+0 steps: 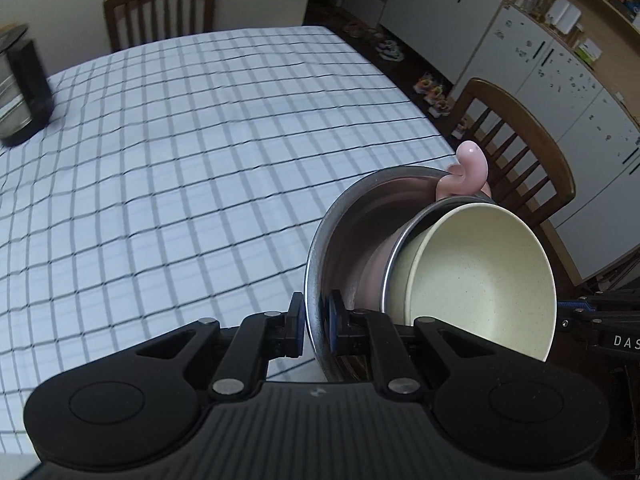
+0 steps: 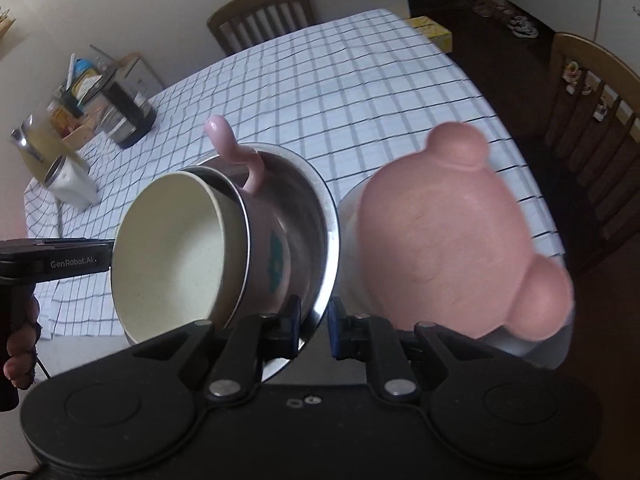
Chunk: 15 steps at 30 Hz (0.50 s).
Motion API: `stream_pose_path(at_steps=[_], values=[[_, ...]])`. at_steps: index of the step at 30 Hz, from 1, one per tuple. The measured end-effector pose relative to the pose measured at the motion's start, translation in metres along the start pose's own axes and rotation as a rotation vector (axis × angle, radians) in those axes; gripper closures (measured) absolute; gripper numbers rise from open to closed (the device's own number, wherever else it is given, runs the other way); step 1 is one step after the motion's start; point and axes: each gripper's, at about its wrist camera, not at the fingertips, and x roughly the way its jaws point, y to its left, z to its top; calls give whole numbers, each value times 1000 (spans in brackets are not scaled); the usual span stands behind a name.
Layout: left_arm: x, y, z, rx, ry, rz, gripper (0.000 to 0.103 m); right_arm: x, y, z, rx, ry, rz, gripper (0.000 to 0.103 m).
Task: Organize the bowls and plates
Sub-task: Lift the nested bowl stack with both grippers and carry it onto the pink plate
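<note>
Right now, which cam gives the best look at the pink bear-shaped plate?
Right wrist. The pink bear-shaped plate fills the right half of that view, tilted, both ears visible, beside the steel bowl. The left wrist view shows none of it: only the steel bowl, the bowls nested in it, and the tablecloth.

soft, dim indoor light with no hard shadows, faint glare on the steel bowl (image 1: 320,264), motion blur on the kettle (image 1: 22,84), and fisheye bending at all edges.
</note>
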Motion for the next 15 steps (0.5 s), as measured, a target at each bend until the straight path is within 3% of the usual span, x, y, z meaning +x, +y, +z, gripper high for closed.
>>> stream_pose_path(at_steps=[8,15], values=[[37,-55,31,64,10,-37,93,-15,-58,18,57,-28,-48,88],[73,-81,45,96,40,-49,93,-11,-103,23,101,-12,-76,88]])
